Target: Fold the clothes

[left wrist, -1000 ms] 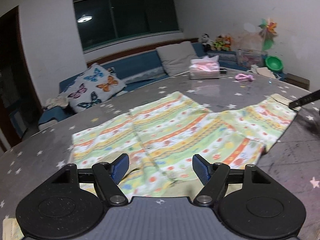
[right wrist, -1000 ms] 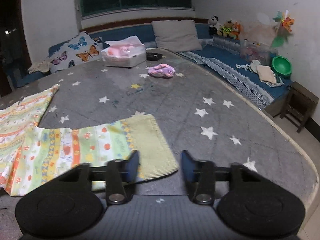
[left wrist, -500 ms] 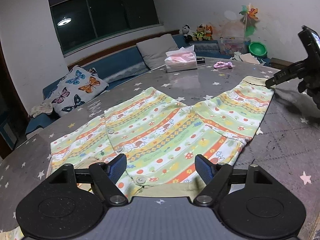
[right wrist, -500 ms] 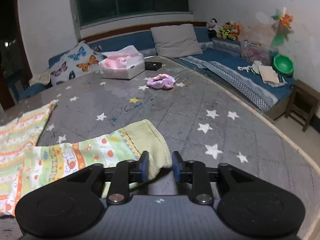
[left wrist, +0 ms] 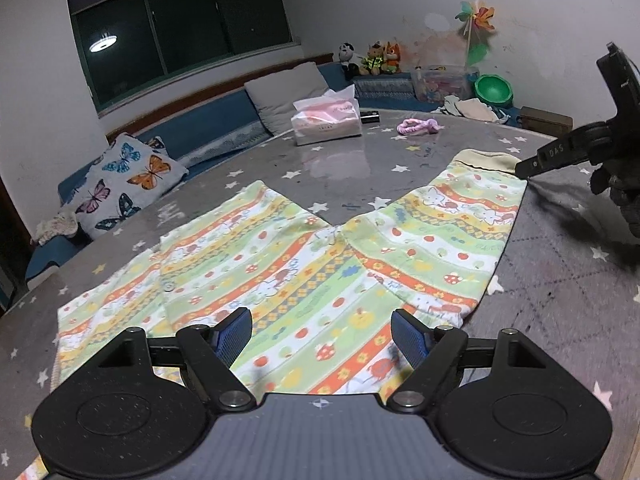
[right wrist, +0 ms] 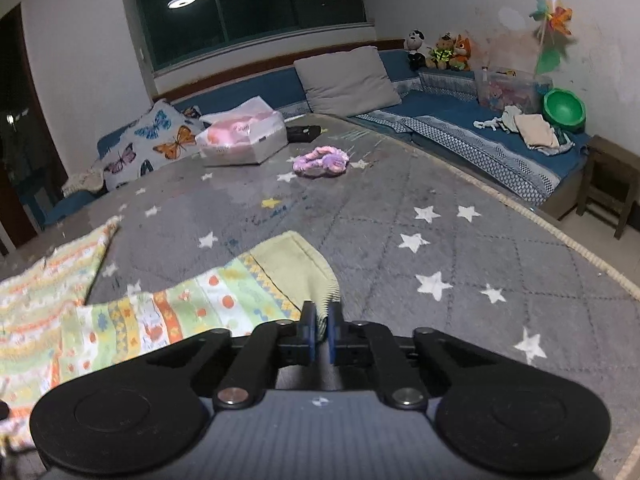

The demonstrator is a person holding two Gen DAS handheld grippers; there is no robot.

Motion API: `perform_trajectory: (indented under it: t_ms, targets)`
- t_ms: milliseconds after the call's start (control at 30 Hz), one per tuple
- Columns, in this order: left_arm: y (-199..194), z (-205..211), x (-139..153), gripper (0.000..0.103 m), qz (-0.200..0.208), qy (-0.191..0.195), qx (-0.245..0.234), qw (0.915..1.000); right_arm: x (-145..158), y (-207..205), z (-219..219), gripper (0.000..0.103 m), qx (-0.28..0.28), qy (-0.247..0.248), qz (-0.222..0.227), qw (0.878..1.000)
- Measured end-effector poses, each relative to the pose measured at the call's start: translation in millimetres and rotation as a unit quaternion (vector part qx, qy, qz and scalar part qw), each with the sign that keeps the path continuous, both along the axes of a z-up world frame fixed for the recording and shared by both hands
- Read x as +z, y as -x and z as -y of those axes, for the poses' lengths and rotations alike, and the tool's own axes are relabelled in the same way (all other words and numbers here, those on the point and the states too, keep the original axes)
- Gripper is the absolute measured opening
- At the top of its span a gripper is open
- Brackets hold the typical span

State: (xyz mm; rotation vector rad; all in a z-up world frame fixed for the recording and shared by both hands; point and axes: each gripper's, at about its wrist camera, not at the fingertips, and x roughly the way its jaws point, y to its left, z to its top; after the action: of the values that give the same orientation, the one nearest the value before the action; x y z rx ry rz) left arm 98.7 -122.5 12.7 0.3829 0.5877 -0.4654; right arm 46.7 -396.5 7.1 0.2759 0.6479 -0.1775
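Note:
Striped green, orange and yellow pants (left wrist: pixel 304 264) lie flat on the grey star-patterned table (left wrist: pixel 560 280). My left gripper (left wrist: pixel 320 324) hovers open above the pants' near edge, with cloth below the blue pads and nothing pinched. In the left wrist view my right gripper (left wrist: pixel 524 170) pinches the pale cuff (left wrist: pixel 486 159) at the end of the right leg. In the right wrist view my right gripper (right wrist: pixel 320 322) is shut on a corner of that cuff (right wrist: pixel 296 260), which bunches up between the pads. The leg (right wrist: pixel 160 320) runs off to the left.
A tissue pack (right wrist: pixel 244 136), a black remote (right wrist: pixel 304 133) and a pink-purple knitted piece (right wrist: pixel 322 160) lie at the table's far side. The blue bench holds a butterfly pillow (left wrist: pixel 128 184), a grey pillow (right wrist: pixel 346 80) and a green bowl (right wrist: pixel 564 110). A wooden stool (right wrist: pixel 612 184) stands beyond the table's right edge.
My right gripper has closed on the cuff corner, which lay between open pads before. My left gripper has slid along the pants' near edge, from the left leg to the middle.

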Motion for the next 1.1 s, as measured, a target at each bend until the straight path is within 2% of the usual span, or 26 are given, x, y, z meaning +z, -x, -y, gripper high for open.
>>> perform_trajectory:
  t_ms: [267,367,567,667,833,967,1100]
  targets:
    - [-5,14,-13,0.079,-0.014,-0.006,-0.009,0.9998,33,2,-3,0.004,0.013,-0.016,0.038,0.999]
    - [-2,15,-16,0.080,-0.007,-0.009,-0.010,0.9999,50,3,-7,0.004,0.022,-0.028,0.056,0.998]
    - [6,-4,-4,0.080,0.005,0.013,0.007,0.9999,96,4,-40,0.004,0.078,-0.017,0.099,0.992]
    - [13,-23,5,0.080,0.019,0.028,0.026,0.9991,120,4,-69,0.004,0.121,-0.005,0.123,0.985]
    - [25,-61,16,0.081,0.042,0.042,0.072,0.9956,148,-2,-130,0.003,0.205,0.007,0.154,0.966]
    - [37,-91,16,0.082,0.048,0.051,0.111,0.9913,155,-9,-183,0.003,0.271,0.015,0.158,0.949]
    - [49,-117,12,0.084,0.042,0.057,0.146,0.9868,146,-17,-237,0.003,0.334,0.020,0.142,0.932]
